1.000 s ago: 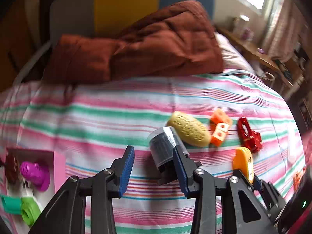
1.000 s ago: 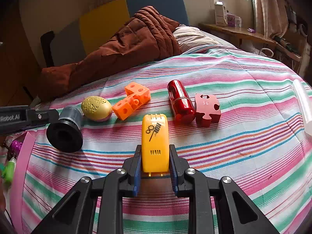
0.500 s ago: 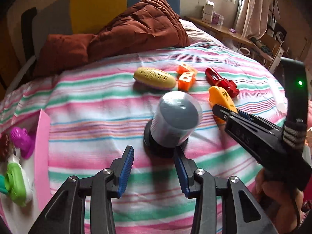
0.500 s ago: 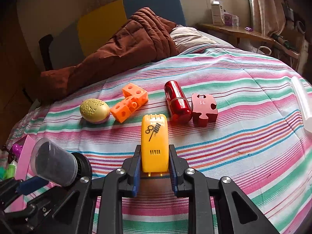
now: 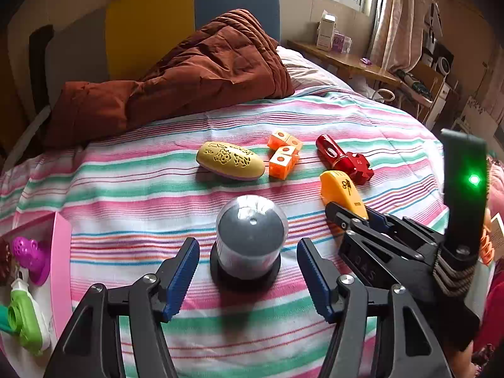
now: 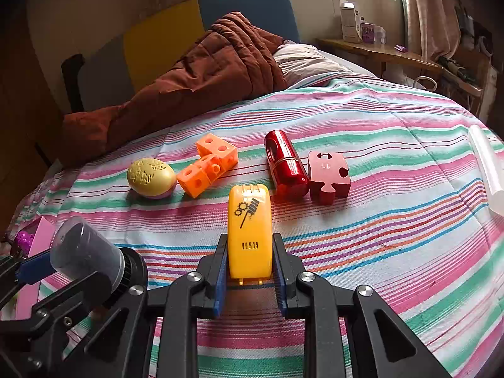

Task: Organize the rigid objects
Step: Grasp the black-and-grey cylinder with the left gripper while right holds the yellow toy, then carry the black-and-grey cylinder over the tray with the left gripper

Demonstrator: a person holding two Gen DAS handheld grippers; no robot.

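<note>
Since the earlier frames, the grey cylindrical plastic jar with a clear dome and black base (image 5: 249,239) has been set upright on the striped bed cover (image 5: 132,189), and the jaws of the left gripper (image 5: 247,278) have been opened wide. The jar is seen standing between the blue-padded fingers (image 5: 181,278) without being touched by either one. From the right wrist view, the same jar (image 6: 86,260) appears at the lower left, with the left gripper's frame around it.

The right gripper (image 6: 250,272) is closed on the yellow rounded plastic block printed with gear symbols (image 6: 249,230); its near end is clamped between the jaws, while its far end points toward the other toys. Whether the block is lifted off the bed cover cannot be told.

Further back on the bed, a yellow perforated egg-shaped toy (image 6: 151,176) lies just beside a cluster of orange plastic linking cubes (image 6: 208,165). To their right, a glossy red cylinder (image 6: 285,165) lies touching a red puzzle-piece block (image 6: 329,174). A crumpled brown quilt (image 6: 189,85) is heaped at the head of the bed.

At the left edge of the left wrist view, a pink tray (image 5: 61,271) is seen, holding a purple perforated toy (image 5: 30,253) and a green and white plastic toy (image 5: 23,321).
</note>
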